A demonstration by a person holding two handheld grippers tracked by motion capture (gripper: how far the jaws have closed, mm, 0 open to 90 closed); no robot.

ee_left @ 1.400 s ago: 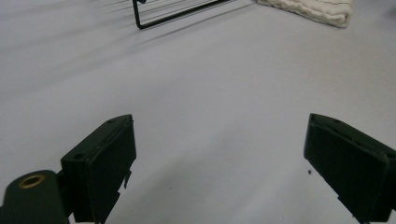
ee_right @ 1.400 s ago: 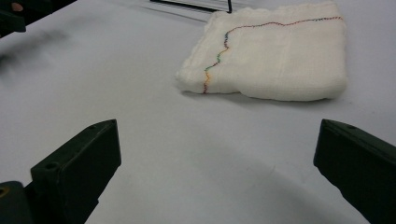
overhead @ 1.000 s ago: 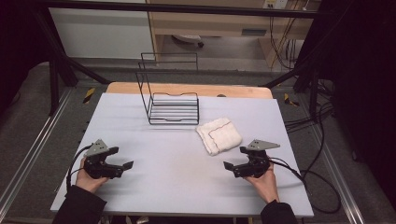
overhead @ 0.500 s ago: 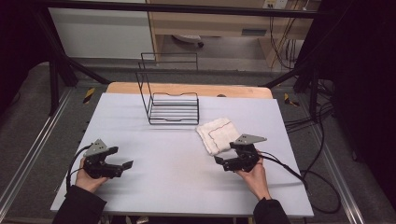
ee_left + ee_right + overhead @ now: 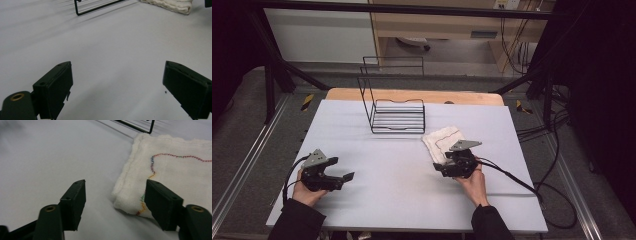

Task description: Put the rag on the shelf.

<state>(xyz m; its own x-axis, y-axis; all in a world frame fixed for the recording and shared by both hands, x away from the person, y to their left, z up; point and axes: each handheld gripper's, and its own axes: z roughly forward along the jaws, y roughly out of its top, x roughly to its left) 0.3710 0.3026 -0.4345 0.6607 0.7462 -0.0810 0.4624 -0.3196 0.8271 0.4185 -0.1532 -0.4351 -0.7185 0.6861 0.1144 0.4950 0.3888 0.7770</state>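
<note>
Cloth: your folded white cloth (image 5: 443, 144) lies flat on the table (image 5: 382, 200), just right of the wire rack (image 5: 396, 116) and apart from it. A wavy line of coloured stitching runs across its top.

Right gripper: your right gripper (image 5: 115, 195) sits low at the cloth's near corner. Its jaws have just been closing and now stand partly open. One jaw is over the cloth's edge, the other over bare table. The corner lies between them, but the pads do not press on it yet.

Left gripper: your left gripper (image 5: 117, 82) rests near the table's left front, well apart from the cloth. Its jaws are wide open with nothing between them.

Handling: judge the cloth as light, soft and limp. It will not slip from the pads, and it cannot break. It will sag and may unfold once you lift it, since several layers are stacked at the corner.

Where to hold: take the near corner, where the folded edges meet. Get one jaw under all the layers, or you will likely lift the top layer alone.

Risk: if you pinch too shallow, the corner may pull out. Go a little deeper over the hem before you close.
</note>
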